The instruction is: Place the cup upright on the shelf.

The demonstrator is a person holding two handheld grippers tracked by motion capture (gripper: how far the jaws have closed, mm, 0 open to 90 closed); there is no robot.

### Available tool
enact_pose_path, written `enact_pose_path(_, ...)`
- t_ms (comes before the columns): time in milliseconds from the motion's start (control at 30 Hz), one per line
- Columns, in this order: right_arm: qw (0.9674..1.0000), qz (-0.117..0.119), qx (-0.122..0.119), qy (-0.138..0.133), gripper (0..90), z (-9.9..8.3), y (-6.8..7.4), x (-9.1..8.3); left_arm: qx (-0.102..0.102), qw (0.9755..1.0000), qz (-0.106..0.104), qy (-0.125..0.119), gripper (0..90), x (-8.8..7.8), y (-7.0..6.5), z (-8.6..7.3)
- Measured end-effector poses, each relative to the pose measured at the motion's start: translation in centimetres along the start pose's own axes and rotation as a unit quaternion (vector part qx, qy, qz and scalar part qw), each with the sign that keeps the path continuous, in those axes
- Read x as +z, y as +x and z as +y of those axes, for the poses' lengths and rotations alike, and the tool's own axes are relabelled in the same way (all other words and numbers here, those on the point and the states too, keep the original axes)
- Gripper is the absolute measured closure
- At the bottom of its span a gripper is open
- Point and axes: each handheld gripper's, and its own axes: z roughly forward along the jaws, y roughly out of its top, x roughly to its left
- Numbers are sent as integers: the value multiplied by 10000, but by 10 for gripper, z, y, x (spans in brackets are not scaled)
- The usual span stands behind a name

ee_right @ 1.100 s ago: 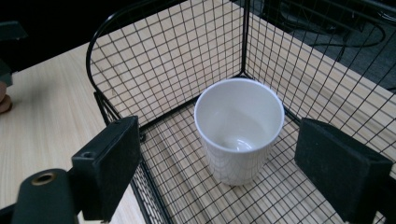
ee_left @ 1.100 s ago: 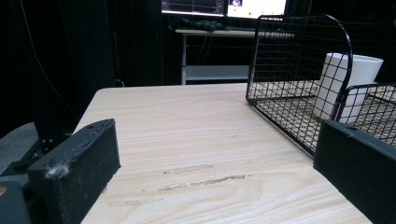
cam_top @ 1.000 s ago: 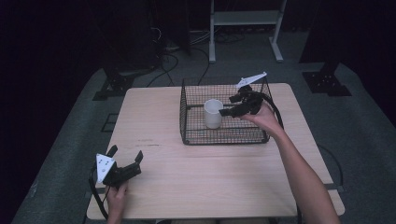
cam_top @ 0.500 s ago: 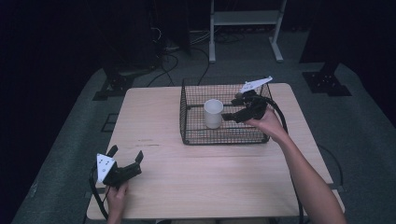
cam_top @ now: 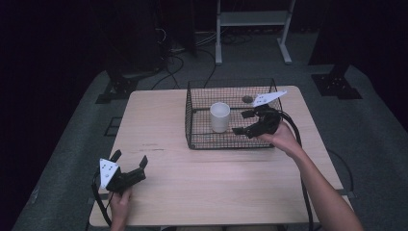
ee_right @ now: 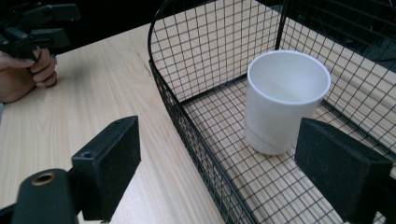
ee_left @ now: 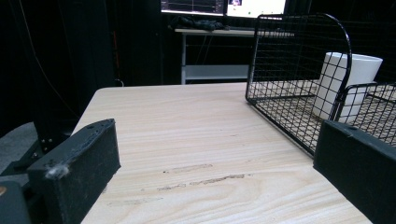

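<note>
A white cup (cam_top: 220, 117) stands upright inside a black wire basket (cam_top: 190, 130) at the table's back middle. My right gripper (cam_top: 243, 122) hovers just right of the cup, open and apart from it. In the right gripper view its jaws (ee_right: 219, 140) straddle the basket's near wall (ee_right: 187, 60), and the cup (ee_right: 280, 102) stands beyond them, untouched. My left gripper (cam_top: 129, 158) rests near the front left corner, open. Between its jaws (ee_left: 215, 158) lies only bare wood, with the basket (ee_left: 280, 56) and cup (ee_left: 348, 84) far ahead to the right.
A small dark round thing (cam_top: 248, 99) lies in the basket's back right corner. The wooden table (cam_top: 159, 120) has bare room left of and in front of the basket. Beyond the table stand a metal rack (cam_top: 252, 19) and floor stands with cables.
My right gripper has drawn back from the cup, to the right and toward the person. The cup stays standing in the basket. The left gripper has not moved.
</note>
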Motion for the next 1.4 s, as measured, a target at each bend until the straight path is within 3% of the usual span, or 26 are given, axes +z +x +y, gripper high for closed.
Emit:
enact_pose_path(300, 9999, 40, 133, -73, 134, -15, 2, -7, 2, 10000, -3, 2, 0, 0, 0, 0)
enact_pose_path(767, 9998, -27, 70, -178, 129, -35, 12, -18, 20, 10000, 11, 12, 0, 0, -1, 0)
enact_pose_path(1400, 9997, 197, 36, -128, 129, -65, 32, -24, 50, 10000, 5, 29, 0, 0, -1, 0)
